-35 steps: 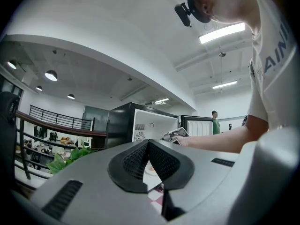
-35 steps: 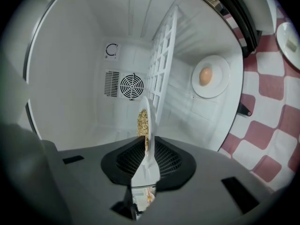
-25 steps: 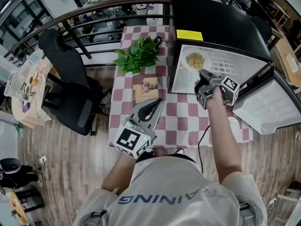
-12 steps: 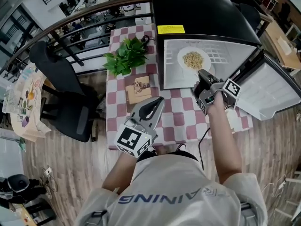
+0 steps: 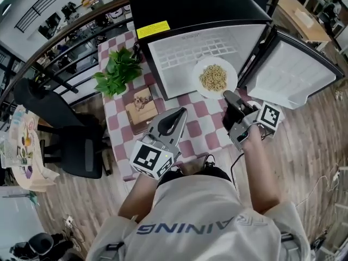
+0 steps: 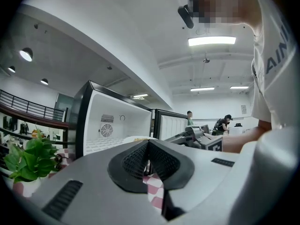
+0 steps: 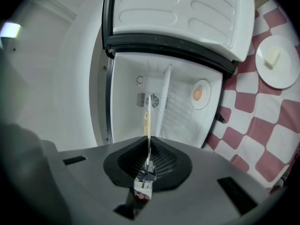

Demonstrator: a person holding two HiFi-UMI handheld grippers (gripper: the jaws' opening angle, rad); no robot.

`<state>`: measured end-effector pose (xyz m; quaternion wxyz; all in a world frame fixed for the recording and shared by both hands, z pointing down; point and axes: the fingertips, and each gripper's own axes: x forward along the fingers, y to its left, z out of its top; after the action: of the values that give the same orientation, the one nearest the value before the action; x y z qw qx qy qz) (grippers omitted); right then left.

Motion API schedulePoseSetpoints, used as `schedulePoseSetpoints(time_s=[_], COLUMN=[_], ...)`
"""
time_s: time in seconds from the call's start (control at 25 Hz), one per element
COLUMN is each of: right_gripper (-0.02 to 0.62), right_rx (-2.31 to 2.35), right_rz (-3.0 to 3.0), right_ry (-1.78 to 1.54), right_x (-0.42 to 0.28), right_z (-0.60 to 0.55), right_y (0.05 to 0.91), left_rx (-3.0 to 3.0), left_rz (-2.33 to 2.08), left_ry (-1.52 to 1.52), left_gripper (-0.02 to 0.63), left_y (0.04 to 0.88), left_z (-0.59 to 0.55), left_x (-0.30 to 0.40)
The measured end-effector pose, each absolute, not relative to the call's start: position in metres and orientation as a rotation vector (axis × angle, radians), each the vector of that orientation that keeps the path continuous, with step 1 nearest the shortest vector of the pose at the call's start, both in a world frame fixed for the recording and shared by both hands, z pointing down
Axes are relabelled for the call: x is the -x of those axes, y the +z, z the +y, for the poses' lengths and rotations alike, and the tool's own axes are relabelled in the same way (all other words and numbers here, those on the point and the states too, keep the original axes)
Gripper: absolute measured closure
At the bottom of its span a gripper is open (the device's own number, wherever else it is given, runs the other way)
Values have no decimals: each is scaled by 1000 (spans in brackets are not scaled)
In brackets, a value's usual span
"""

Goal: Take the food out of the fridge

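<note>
A white plate of pale yellow noodles (image 5: pixel 213 78) sticks out over the front edge of the open black fridge (image 5: pixel 190 7), half above the checked table (image 5: pixel 187 137). My right gripper (image 5: pixel 230 98) is shut on the plate's near rim. In the right gripper view the plate (image 7: pixel 149 121) runs edge-on as a thin white line out of the jaws, with the noodles (image 7: pixel 146 122) on it. A second plate with an orange item (image 7: pixel 200 94) lies inside the fridge. My left gripper (image 5: pixel 177 116) hovers over the table, shut and empty; its tips (image 6: pixel 148 142) point at the fridge (image 6: pixel 112 123).
The fridge door (image 5: pixel 291 72) stands open at the right. A potted green plant (image 5: pixel 117 72) and a small wooden box (image 5: pixel 140 103) sit on the table's left part. A further plate with a pale block (image 7: pixel 280 61) lies on the table. An office chair (image 5: pixel 70 140) stands left.
The right gripper has drawn back with the noodle plate, which has come from inside the fridge to its front edge. The left gripper has shifted too, and the head view has swung.
</note>
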<state>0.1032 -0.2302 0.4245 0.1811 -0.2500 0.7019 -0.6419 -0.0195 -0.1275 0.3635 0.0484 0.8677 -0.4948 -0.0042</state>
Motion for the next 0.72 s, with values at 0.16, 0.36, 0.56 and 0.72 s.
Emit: schedulePoseSetpoints(time_s=[0.16, 0.36, 0.56, 0.72], right_gripper=[563, 563, 563, 563], right_rx=[771, 894, 979, 1019], right_rz=[1942, 1865, 1775, 1711], right_ry=[-1827, -1861, -1915, -1930], right_x=[-134, -168, -189, -200], right_z=[-206, -190, -175, -169], right_y=[459, 514, 566, 608], left_rx=[-2671, -2687, -2684, -2668], left_rz=[-1425, -1330, -1251, -1196], left_ry=[18, 62, 147, 212], left_gripper=[598, 598, 598, 598], left_y=[371, 386, 408, 433], left_z=[-132, -137, -138, -139], left_x=[2, -19, -35, -45])
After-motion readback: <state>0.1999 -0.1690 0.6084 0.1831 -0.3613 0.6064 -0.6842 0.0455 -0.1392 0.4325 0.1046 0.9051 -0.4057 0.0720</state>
